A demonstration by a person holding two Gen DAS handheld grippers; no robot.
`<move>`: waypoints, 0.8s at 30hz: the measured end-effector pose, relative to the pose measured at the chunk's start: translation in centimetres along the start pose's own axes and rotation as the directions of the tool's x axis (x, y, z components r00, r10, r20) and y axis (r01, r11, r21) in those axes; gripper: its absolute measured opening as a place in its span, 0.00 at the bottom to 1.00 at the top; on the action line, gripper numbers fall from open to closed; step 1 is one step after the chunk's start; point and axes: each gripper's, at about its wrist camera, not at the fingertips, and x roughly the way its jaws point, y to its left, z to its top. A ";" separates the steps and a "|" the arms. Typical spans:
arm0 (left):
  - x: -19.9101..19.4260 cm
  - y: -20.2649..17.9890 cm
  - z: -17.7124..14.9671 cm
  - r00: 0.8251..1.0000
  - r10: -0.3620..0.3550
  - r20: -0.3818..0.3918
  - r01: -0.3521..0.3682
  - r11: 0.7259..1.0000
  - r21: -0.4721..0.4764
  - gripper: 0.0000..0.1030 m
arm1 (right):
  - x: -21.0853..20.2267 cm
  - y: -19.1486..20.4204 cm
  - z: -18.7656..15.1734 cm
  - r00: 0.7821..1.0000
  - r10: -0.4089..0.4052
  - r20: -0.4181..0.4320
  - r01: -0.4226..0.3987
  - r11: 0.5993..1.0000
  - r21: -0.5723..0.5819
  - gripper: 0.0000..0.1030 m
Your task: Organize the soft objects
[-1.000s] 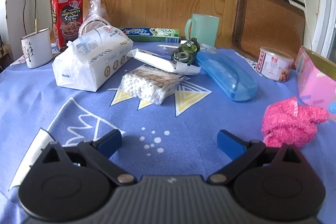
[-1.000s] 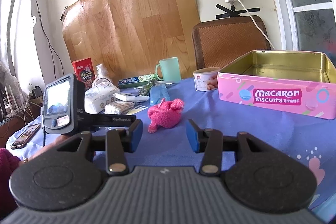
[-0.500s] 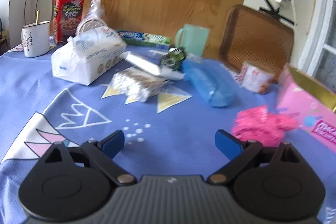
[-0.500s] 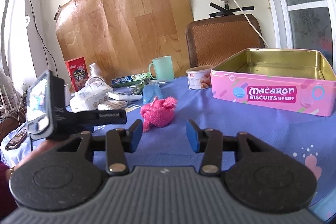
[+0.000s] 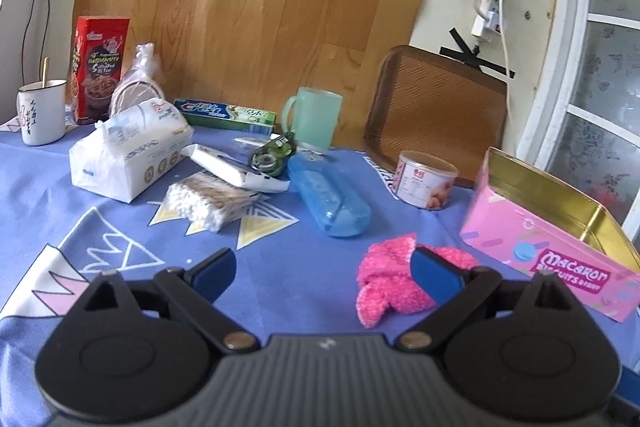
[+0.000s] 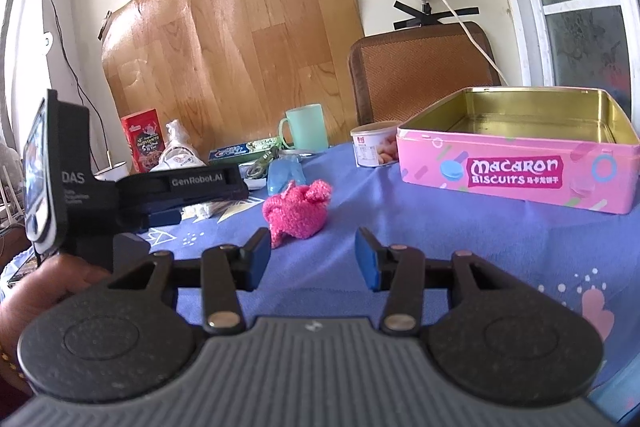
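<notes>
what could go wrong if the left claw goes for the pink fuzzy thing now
1. The left claw is open, but the pink fuzzy sock sits off to its right, partly behind the right finger; closing now would likely pinch only an edge.
2. The macaron biscuits tin stands close beside the sock, so a sideways sweep could knock it.
3. The blue plastic case lies just behind, easy to nudge.

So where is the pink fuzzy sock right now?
The pink sock lies on the blue tablecloth, low right in the left wrist view, between the blue case and the pink biscuit tin.
</notes>
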 end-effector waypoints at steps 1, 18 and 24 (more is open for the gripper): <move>-0.1 0.0 0.1 1.000 -0.009 -0.006 0.009 1.000 0.002 0.94 | 0.1 -0.1 -0.1 1.000 -0.002 -0.005 0.002 1.000 0.002 0.48; 4.7 2.5 3.8 0.933 -0.318 -0.168 0.311 0.948 -0.069 0.83 | 8.0 -1.2 1.8 0.988 0.083 -0.133 -0.102 0.985 -0.140 0.78; 7.6 1.7 2.1 0.885 -0.398 -0.240 0.372 0.916 -0.149 0.75 | 13.9 -0.7 2.7 0.951 0.140 -0.274 -0.168 0.982 -0.081 0.76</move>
